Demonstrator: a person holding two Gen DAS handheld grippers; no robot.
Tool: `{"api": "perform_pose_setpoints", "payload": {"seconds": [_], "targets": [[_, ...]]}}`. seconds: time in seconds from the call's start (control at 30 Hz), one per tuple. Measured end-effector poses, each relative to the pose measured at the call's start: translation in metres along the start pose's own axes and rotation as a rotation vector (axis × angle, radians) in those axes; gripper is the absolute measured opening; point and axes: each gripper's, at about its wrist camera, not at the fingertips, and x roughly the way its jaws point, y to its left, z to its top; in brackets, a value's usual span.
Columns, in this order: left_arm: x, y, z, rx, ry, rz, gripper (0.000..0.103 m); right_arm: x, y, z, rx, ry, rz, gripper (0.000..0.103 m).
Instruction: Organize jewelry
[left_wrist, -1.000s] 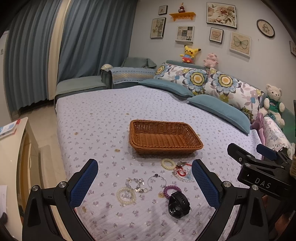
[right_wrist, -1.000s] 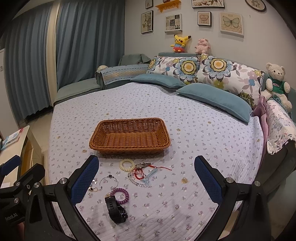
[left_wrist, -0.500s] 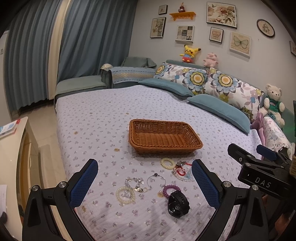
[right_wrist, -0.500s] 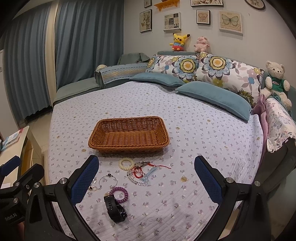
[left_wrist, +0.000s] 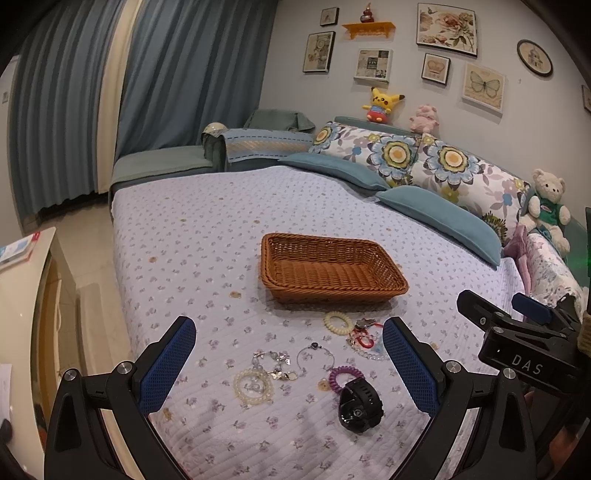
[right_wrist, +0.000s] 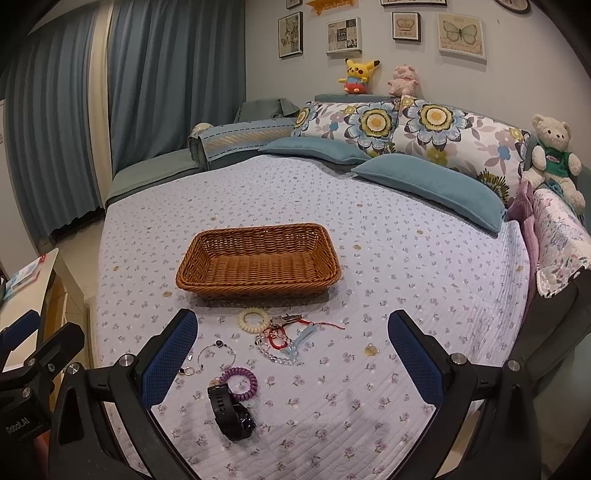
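A brown wicker basket (left_wrist: 332, 269) (right_wrist: 258, 260) stands empty on the bed. Loose jewelry lies in front of it: a cream coil tie (left_wrist: 338, 322) (right_wrist: 253, 319), a red cord with clear beads (left_wrist: 364, 339) (right_wrist: 280, 339), a thin silver bracelet (left_wrist: 314, 353) (right_wrist: 216, 350), a pearl bracelet (left_wrist: 254, 384), a purple coil tie (left_wrist: 345, 376) (right_wrist: 240, 382) and a black watch (left_wrist: 360, 404) (right_wrist: 231, 410). My left gripper (left_wrist: 288, 363) hangs open above the near pieces. My right gripper (right_wrist: 293, 356) is open too, holding nothing; its body shows at the right of the left wrist view.
The floral quilt (right_wrist: 406, 280) covers the bed. Blue and flowered pillows (right_wrist: 424, 181) line the far side, with a teddy bear (right_wrist: 554, 155) at the right. A pale side table (left_wrist: 22, 295) stands left of the bed, curtains (left_wrist: 184, 85) behind.
Both views have barely shifted; the right gripper has drifted slightly nearer the jewelry. Nothing on the bed has moved and both grippers stay open.
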Motion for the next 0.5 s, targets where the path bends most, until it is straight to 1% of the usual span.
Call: {"api": "perform_pose_setpoints", "payload": {"seconds": [0.1, 0.2, 0.23, 0.3, 0.37, 0.47, 0.5], "targets": [[0.005, 0.006, 0.000, 0.016, 0.008, -0.005, 0.101, 0.005, -0.002, -0.001, -0.004, 0.006, -0.006, 0.103], [0.011, 0.024, -0.002, 0.015, 0.024, 0.003, 0.101, 0.008, -0.006, -0.004, -0.015, 0.001, -0.008, 0.103], [0.015, 0.035, -0.003, 0.004, 0.044, 0.005, 0.101, 0.010, -0.008, -0.006, -0.021, -0.002, -0.009, 0.103], [0.023, 0.052, -0.008, -0.020, 0.078, -0.015, 0.101, 0.015, -0.013, -0.012, -0.035, 0.002, -0.007, 0.103], [0.032, 0.068, -0.018, -0.036, 0.117, -0.044, 0.101, 0.025, -0.020, -0.021, -0.037, 0.025, 0.009, 0.103], [0.045, 0.082, -0.031, -0.065, 0.163, -0.069, 0.100, 0.041, -0.027, -0.036, -0.058, 0.060, 0.017, 0.103], [0.051, 0.087, -0.036, -0.081, 0.179, -0.078, 0.098, 0.044, -0.028, -0.040, -0.064, 0.066, 0.015, 0.101]]}}
